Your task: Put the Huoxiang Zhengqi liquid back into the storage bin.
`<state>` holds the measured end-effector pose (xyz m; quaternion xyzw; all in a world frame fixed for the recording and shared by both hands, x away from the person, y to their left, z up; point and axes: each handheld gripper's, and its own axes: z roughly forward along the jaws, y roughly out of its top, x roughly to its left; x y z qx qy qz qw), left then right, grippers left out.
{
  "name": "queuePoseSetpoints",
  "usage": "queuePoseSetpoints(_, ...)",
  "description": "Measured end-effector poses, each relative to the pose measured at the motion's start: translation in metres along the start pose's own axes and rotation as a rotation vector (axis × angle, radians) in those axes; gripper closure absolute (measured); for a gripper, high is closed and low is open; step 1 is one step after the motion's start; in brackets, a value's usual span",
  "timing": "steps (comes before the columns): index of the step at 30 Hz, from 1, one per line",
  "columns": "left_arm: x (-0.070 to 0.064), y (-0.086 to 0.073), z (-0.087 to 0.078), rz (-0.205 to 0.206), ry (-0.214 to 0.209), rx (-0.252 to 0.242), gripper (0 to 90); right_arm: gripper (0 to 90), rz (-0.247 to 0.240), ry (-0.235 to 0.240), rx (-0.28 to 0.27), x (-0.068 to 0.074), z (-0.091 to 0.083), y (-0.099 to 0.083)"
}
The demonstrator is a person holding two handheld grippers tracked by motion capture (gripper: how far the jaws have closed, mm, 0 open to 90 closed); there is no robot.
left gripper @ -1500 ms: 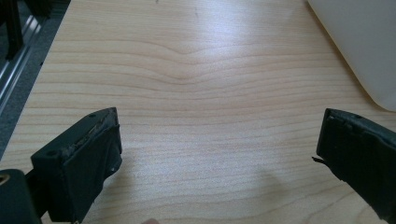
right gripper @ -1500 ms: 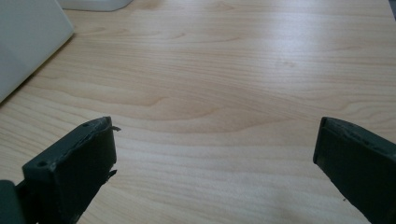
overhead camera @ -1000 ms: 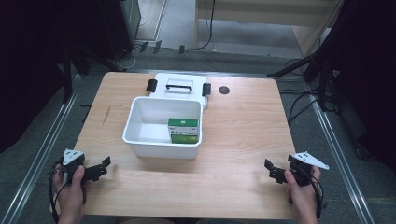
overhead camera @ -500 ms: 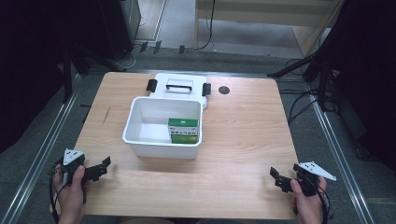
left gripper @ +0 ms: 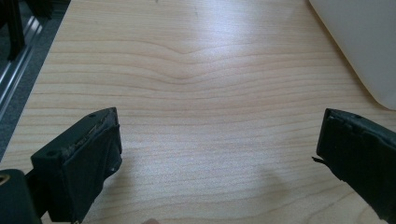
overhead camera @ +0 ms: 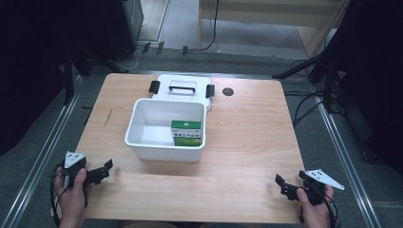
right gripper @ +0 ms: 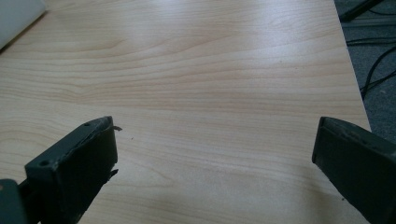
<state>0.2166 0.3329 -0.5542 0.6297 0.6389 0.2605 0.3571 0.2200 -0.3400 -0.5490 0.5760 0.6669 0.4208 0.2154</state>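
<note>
Pale wood-grain worktop [overhead camera: 247, 137] on a grey floor [overhead camera: 190, 28] with cables and dark stands around; left claw [overhead camera: 105, 169] and right claw [overhead camera: 283, 184] both gape wide over bare wood at the near corners, holding nothing. White bin [overhead camera: 164, 148] sits ahead of and between the claws, well apart from both, its lid [overhead camera: 183, 87] flat just beyond it. Green box [overhead camera: 187, 128] lies inside the bin, print too small to read; in the left claw's view the bin is cut off at the top right corner [left gripper: 359, 42].

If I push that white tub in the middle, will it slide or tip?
The white tub is wide, low and flat-bottomed, so it should slide, not tip. It holds just a green box against its right wall, so it is probably light, and that box may shift.
</note>
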Motion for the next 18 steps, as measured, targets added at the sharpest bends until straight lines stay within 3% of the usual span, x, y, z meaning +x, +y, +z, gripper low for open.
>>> queuePoseSetpoints(7, -0.0004, 0.0, -0.0001, 0.004, 0.002, 0.003, 1.0, 0.0, -0.003, -0.021, -0.008, 0.0035, -0.0009, -0.0015)
queuePoseSetpoints(11, -0.0001, 0.0001, -0.0001, 0.004, 0.001, 0.004, 1.0, 0.0, -0.019, -0.005, 0.008, 0.0073, -0.0001, -0.0023)
queuePoseSetpoints(18, 0.0002, -0.0003, -0.0006, -0.004, -0.001, -0.005, 1.0, 0.0, -0.002, -0.001, 0.021, 0.007, 0.0009, -0.0022)
